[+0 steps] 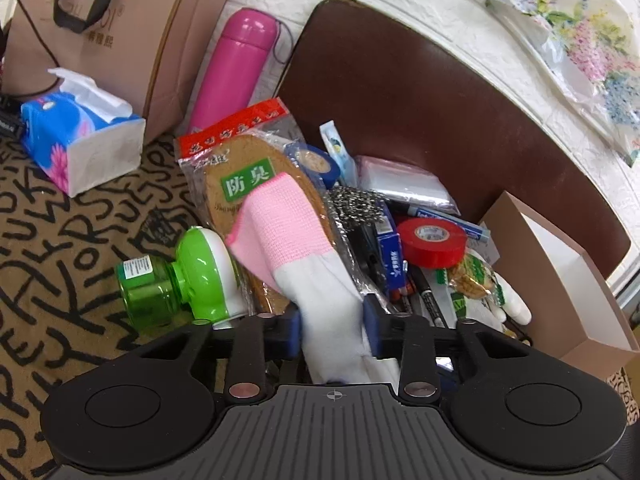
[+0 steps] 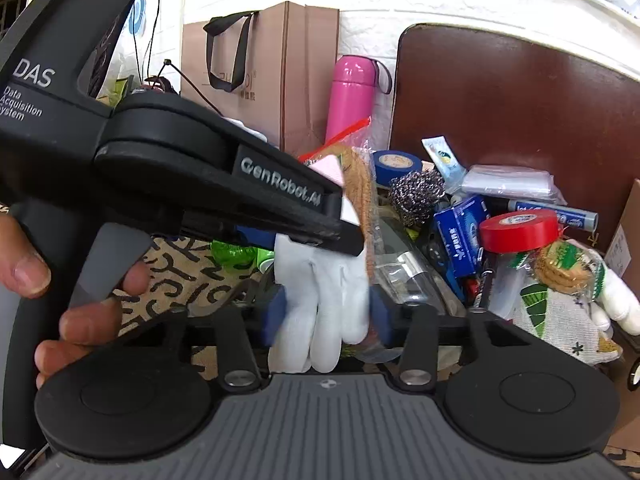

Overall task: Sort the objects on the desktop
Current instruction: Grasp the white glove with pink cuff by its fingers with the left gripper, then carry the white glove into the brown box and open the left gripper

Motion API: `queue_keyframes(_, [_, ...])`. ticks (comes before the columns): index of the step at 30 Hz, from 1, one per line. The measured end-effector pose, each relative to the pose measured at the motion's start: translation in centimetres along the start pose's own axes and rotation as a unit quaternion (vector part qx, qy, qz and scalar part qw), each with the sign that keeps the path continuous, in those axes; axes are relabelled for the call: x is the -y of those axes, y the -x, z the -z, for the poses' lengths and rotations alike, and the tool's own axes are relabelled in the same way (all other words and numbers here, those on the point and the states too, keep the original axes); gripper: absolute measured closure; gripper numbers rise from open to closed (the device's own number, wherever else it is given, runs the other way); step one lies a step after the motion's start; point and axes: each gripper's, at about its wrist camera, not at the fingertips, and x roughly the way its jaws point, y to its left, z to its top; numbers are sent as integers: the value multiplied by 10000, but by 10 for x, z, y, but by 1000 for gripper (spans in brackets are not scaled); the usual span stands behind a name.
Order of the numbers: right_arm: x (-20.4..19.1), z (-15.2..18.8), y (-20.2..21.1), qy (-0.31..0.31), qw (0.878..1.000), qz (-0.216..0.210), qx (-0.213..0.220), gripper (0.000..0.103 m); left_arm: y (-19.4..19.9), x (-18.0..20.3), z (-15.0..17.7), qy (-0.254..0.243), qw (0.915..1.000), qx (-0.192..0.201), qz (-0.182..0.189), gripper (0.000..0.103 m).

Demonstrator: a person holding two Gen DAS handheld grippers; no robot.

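A white glove with a pink cuff (image 1: 296, 240) is held over the brown box (image 1: 420, 92) of clutter. My left gripper (image 1: 331, 326) is shut on the glove's white palm, cuff pointing away. My right gripper (image 2: 326, 316) is shut on the same glove's white fingers (image 2: 320, 300). The left gripper's black body (image 2: 200, 168) crosses the right wrist view from the left, held by a hand (image 2: 80, 312). In the box lie an insole pack (image 1: 244, 168), red tape (image 1: 434, 240), blue tape (image 1: 314, 164), a steel scourer (image 1: 354, 204), a blue marker (image 2: 556, 210) and a biscuit pack (image 2: 564, 268).
A green bottle (image 1: 176, 280) lies on the lettered cloth (image 1: 60, 240) left of the box. A tissue pack (image 1: 80, 136), pink flask (image 1: 232, 68) and paper bag (image 1: 120, 20) stand behind. An open white-lined carton (image 1: 568, 280) sits at right. A second white glove (image 2: 616, 300) lies in the box.
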Motion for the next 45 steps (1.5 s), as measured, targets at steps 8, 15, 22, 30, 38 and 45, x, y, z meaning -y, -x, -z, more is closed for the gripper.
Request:
queue_keyframes(8, [0, 3, 21, -199, 9997, -128, -4, 91, 18, 20, 10, -355, 9993, 98, -10, 78])
queue_keyframes(15, [2, 19, 38, -393, 9992, -79, -65, 91, 15, 40, 25, -630, 9980, -16, -44, 72])
queue_keyframes(22, [10, 28, 28, -804, 9965, -123, -176, 79, 8, 53, 32, -833, 9960, -39, -335, 73])
queue_keyframes(30, [27, 40, 60, -1207, 9924, -245, -28, 90, 24, 85, 44, -1191, 9926, -69, -239, 95])
queue_keyframes(38, [56, 48, 111, -1586, 9862, 160, 449, 90, 31, 143, 45, -1565, 9872, -20, 317, 95])
queue_keyframes(45, [101, 43, 160, -1857, 9736, 763, 1083, 90, 25, 215, 29, -2039, 9746, 197, 906, 95])
